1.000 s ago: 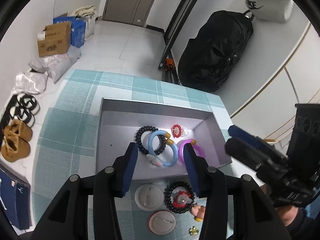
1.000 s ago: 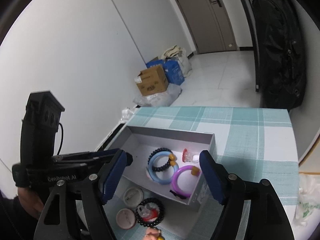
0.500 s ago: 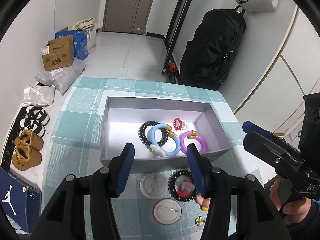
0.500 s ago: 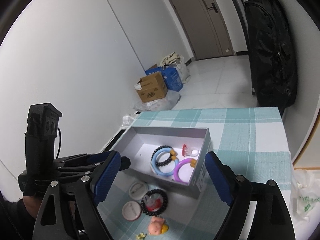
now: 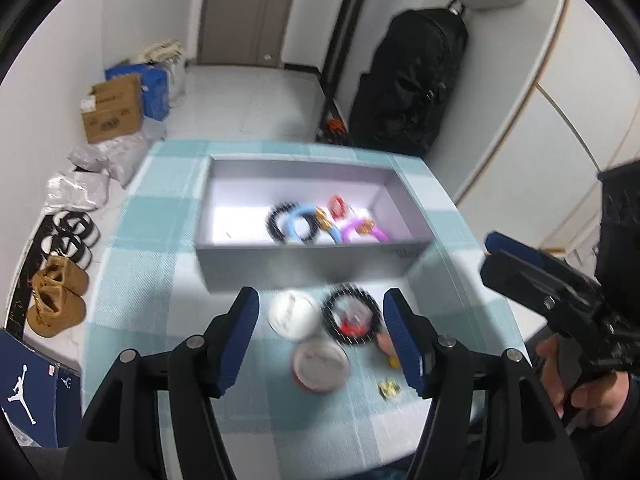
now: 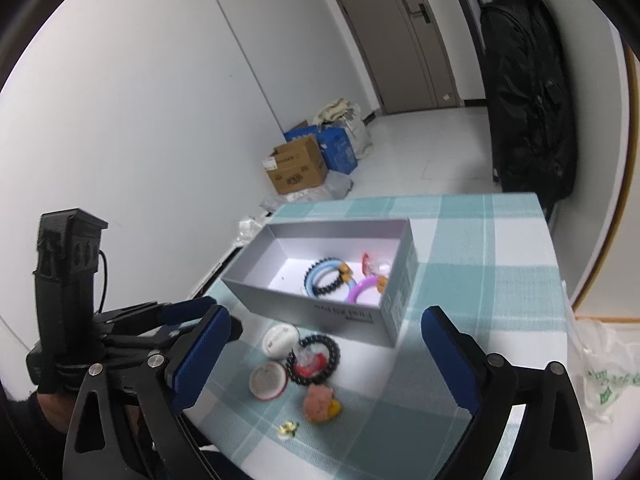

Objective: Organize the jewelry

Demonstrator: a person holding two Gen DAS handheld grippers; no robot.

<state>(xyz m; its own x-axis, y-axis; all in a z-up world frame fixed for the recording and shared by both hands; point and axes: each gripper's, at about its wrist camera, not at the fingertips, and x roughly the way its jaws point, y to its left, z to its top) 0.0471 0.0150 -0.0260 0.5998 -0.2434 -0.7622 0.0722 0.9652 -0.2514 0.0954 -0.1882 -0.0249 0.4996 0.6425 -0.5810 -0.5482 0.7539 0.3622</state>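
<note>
A grey box (image 5: 304,264) (image 6: 344,312) on the checked cloth holds a black bead bracelet (image 5: 276,222), a blue bangle (image 6: 320,276), a purple bangle (image 6: 362,290) and a small red piece (image 5: 338,204). In front of it lie a white round badge (image 5: 294,314) (image 6: 280,340), a second round badge (image 5: 320,364) (image 6: 267,380), a black bead bracelet around a red charm (image 5: 352,320) (image 6: 314,360), a pink figurine (image 6: 320,398) and a small gold piece (image 5: 390,389) (image 6: 288,429). My left gripper (image 5: 322,340) is open and empty above the badges. My right gripper (image 6: 324,364) is open and empty, back from the items.
A black bag (image 5: 408,92) hangs at the far wall. Cardboard and blue boxes (image 5: 116,108) and shoes (image 5: 56,300) lie on the floor left of the table. A plastic bag (image 6: 600,376) lies right of the table. The table edge runs close in front of the loose items.
Both grippers have pulled back and up from the box, so the loose items in front of it now lie between the fingers. Nothing was picked up.
</note>
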